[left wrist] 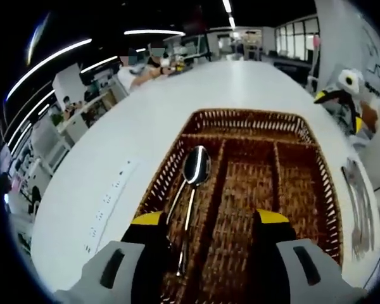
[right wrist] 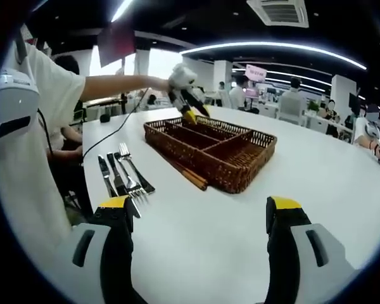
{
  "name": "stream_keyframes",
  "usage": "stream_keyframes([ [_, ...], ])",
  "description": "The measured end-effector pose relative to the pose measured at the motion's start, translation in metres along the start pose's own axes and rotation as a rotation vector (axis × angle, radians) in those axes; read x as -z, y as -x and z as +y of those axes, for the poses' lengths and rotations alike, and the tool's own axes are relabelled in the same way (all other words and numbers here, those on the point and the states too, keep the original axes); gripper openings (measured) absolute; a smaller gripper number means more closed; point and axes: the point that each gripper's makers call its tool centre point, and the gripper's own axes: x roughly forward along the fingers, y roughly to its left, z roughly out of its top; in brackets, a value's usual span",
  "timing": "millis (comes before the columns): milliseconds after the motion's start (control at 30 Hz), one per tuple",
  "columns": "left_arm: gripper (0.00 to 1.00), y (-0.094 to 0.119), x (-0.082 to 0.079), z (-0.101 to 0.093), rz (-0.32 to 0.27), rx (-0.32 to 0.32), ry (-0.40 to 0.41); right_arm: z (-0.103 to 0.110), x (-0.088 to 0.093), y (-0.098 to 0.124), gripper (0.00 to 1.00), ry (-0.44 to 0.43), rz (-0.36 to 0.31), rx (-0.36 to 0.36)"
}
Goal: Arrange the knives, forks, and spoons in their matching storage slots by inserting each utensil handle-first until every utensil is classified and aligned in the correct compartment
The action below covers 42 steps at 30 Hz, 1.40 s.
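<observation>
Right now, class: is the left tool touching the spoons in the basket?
Cannot tell. In the left gripper view the spoons lie between the left tool's open jaws, but neither contact nor gap shows plainly.

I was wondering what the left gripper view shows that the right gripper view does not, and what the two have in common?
Left gripper view alone: two shiny metal spoons lying in the left-hand compartment of the brown woven wicker tray, between the open left gripper.

Right gripper view alone: dark-handled knives beside the forks, brown chopsticks against the tray's side, and the open right gripper above bare table.

Both: the tray, the white table and the metal forks.
</observation>
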Motion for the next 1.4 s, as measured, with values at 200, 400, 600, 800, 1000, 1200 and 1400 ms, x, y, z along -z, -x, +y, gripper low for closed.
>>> stream_keyframes([
  [200,0.71,0.008,-0.001,-0.005,-0.016,-0.026,0.025,0.005,-0.002,-0.001,0.90,0.005,-0.005,-0.010],
  [400,0.75,0.024,0.002,-0.021,-0.024,-0.050,0.035,0.014,-0.006,-0.002,0.90,0.023,-0.010,-0.038],
  [600,0.78,0.033,0.004,-0.031,-0.025,-0.062,0.042,0.020,-0.010,0.000,0.90,0.032,-0.018,-0.050],
  [800,0.79,0.041,0.004,-0.037,-0.040,-0.077,0.048,0.023,-0.012,0.003,0.90,0.038,-0.019,-0.044],
  [1000,0.79,0.047,0.007,-0.043,-0.056,-0.096,0.064,0.025,-0.013,0.004,0.90,0.038,-0.021,-0.031],
  [1200,0.79,0.056,0.007,-0.047,-0.083,-0.133,0.110,0.028,-0.014,0.004,0.90,0.036,-0.024,-0.034],
  [1400,0.80,0.067,0.009,-0.053,-0.119,-0.167,0.151,0.028,-0.013,0.002,0.90,0.038,-0.023,-0.028],
])
